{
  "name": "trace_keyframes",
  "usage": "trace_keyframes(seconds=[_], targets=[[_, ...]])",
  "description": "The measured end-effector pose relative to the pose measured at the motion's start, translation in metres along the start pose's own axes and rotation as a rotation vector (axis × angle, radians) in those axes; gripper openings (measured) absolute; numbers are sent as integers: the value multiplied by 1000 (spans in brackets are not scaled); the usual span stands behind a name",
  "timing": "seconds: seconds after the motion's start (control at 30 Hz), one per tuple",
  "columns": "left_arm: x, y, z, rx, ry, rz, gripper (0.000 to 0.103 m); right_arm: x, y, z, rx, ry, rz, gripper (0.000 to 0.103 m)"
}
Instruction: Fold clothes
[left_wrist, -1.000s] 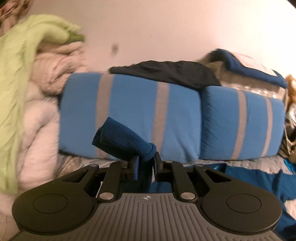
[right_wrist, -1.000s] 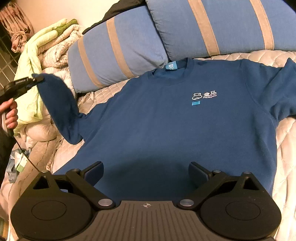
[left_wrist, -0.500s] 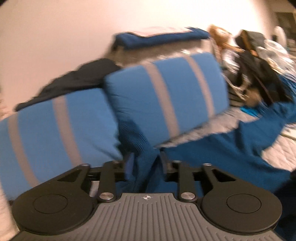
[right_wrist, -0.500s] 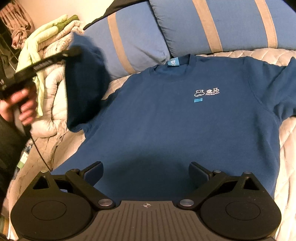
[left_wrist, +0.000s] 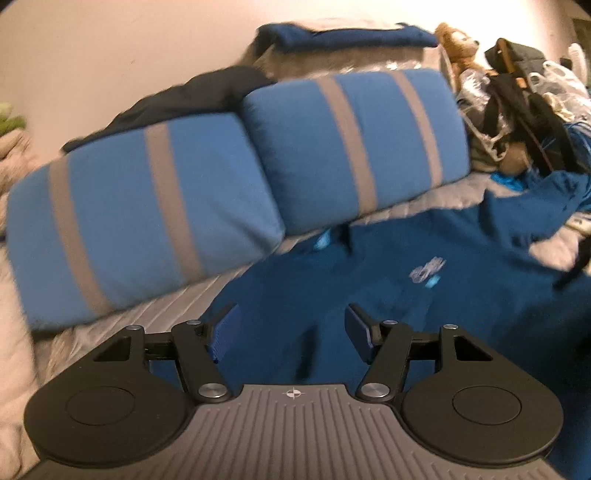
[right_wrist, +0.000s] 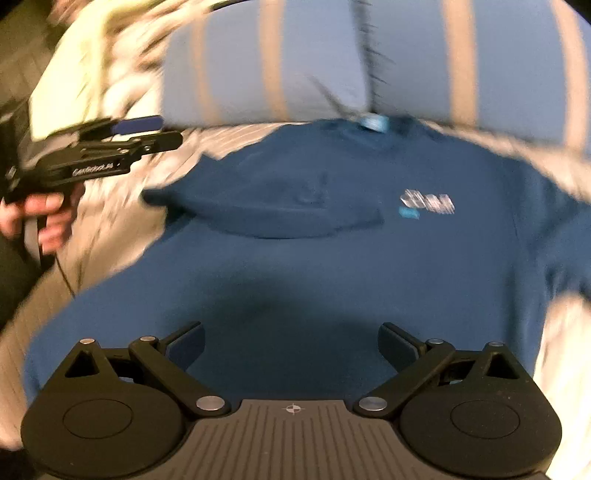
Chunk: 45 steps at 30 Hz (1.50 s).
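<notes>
a dark blue sweatshirt (right_wrist: 332, 266) lies face up on the bed (right_wrist: 110, 229), its collar toward two blue striped pillows (left_wrist: 155, 214) at the head. its one sleeve (right_wrist: 266, 206) is folded in across the chest, ending just beside the small white logo (right_wrist: 428, 201); the other sleeve runs off toward the far side, where the left wrist view shows it rumpled near a pile of bags (left_wrist: 517, 110) and a stuffed toy (left_wrist: 458, 48). the left tool (left_wrist: 291, 328) hangs over the shoulder area of the shirt with its jaws opening and nothing pinched between them; from the right wrist view a hand (right_wrist: 37, 218) holds it just beside the folded sleeve, clear of the cloth. the right tool (right_wrist: 291, 343) hovers over the lower hem with its fingers spread wide apart, holding nothing. a dark garment (left_wrist: 192, 96) lies on top of the pillows, and a heap of pale blankets (right_wrist: 96, 74) sits at the side of the bed
</notes>
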<state>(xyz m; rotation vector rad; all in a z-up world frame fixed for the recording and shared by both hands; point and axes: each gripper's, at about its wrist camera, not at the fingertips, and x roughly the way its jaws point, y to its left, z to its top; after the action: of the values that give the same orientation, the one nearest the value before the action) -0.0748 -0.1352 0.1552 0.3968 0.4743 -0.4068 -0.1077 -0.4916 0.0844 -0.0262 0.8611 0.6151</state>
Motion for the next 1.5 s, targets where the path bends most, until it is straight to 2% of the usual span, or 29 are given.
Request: trace_keyframes(seconds=[0.13,0.27,0.37,0.5,0.63,0.83,0.87,0.9,0.93,1.1,1.23,1.4,1.5], targets=[[-9,24,-32,14,50,72,62,1,6,18,-188,-11,-28,99],[-12,43,-58,-32,99,104,62,13,5,38,-346,-14,-49,97],[-16,52,-71,-70,105,121,62,31,3,49,-467,-11,-58,86],[-19,57,-84,-103,115,122,62,63,1,65,-553,8,-30,69],[-15,56,-92,-109,130,121,62,96,2,78,-619,1,-14,63],[-7,56,-99,-153,142,110,62,142,5,90,-666,30,-17,45],[-3,57,-98,-168,144,105,62,147,5,90,-682,44,-27,32],[1,58,-98,-181,147,101,62,152,6,90,-683,73,-19,11],[5,58,-98,-191,150,98,62,153,6,90,-677,90,-7,9],[26,61,-97,-249,153,97,62,127,19,86,-700,104,27,8],[34,63,-96,-290,150,102,62,106,35,75,-786,118,55,10],[36,64,-95,-309,149,118,62,103,39,71,-834,88,8,43],[34,65,-95,-301,148,124,62,107,39,72,-849,88,13,44]])
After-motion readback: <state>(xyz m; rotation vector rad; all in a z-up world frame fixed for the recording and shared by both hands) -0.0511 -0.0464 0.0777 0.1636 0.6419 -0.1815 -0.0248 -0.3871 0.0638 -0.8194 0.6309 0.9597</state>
